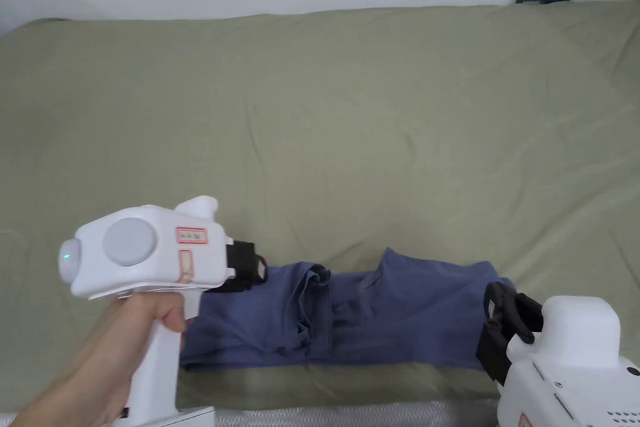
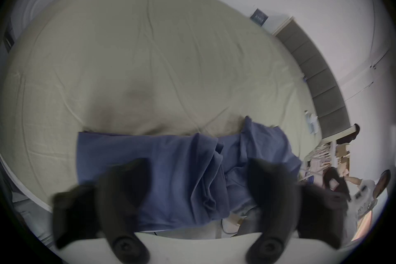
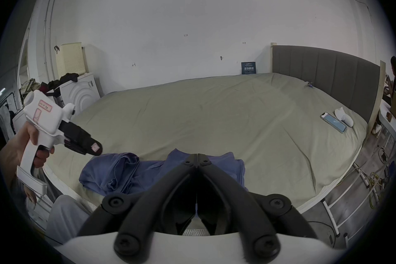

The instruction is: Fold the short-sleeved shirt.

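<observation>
While the blue short-sleeved shirt (image 1: 350, 316) lay near the front edge of the bed (image 1: 350, 122), it was already down to a long narrow band running left-right, w/ a bunched ridge of cloth left of centre. Judgement: lengthwise folds done, cross fold still to go, so roughly mid-task.

Left gripper (image 2: 198, 180): fingers (image 2: 126, 180) well apart, nothing between them; hovering over the shirt's left part. Can't tell if it touched the cloth; head view suggests just above it.

Right gripper (image 3: 197, 155): fingers (image 3: 188, 161) closed tip to tip, at the shirt's right end. Right gripper view showed no cloth between the tips, so prob. empty, not clamped on the shirt.

Next move, my read:
- flatten or tuck the bunched ridge first, else the cross fold goes lumpy
- right fingers need to open, then both sides pinch corners at one end
- carry that end over to the other, keep edges aligned

Risk: shirt sat close to the bed edge, a drag toward the person could pull it off. Phone (image 3: 333, 121) lay well apart by the headboard (image 3: 321, 69), no issue.
</observation>
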### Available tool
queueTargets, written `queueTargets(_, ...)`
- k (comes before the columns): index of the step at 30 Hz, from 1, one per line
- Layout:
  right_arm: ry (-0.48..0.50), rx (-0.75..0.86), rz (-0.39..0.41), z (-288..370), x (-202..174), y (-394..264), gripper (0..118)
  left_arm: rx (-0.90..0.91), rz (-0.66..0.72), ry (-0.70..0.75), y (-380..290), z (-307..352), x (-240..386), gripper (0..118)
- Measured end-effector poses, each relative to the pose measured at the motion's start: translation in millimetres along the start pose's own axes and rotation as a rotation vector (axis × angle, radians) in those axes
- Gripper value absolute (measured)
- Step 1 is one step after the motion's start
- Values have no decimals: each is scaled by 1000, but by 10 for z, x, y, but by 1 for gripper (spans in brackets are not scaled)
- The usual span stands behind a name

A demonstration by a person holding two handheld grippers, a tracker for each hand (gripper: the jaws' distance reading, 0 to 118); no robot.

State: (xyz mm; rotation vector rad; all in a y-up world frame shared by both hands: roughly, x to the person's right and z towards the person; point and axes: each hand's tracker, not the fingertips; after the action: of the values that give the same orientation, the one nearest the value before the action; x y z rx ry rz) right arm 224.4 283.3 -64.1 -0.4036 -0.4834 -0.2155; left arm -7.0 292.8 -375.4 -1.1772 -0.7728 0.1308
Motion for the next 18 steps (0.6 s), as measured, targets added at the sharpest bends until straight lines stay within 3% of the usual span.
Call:
queueTargets(4,1,9,23,-31,-39,8,2,-96,104,-106,-64,-42,-257,0)
queueTargets(7,-6,2,31,-50,-41,18,2,-108,46,-118,-128,-321,-221,0)
queueTargets(11,-12,-9,26,-38,-23,14,2,-184,79,-235,-240,-898,12,0)
queueTargets(14,-21,-22,40,-24,1,-7,2,-179,54,-180,-324,-1262,72,0)
queueTargets(18,-23,-43,39,-46,13,-41,2,-176,108,-235,-243,-1081,-92,0)
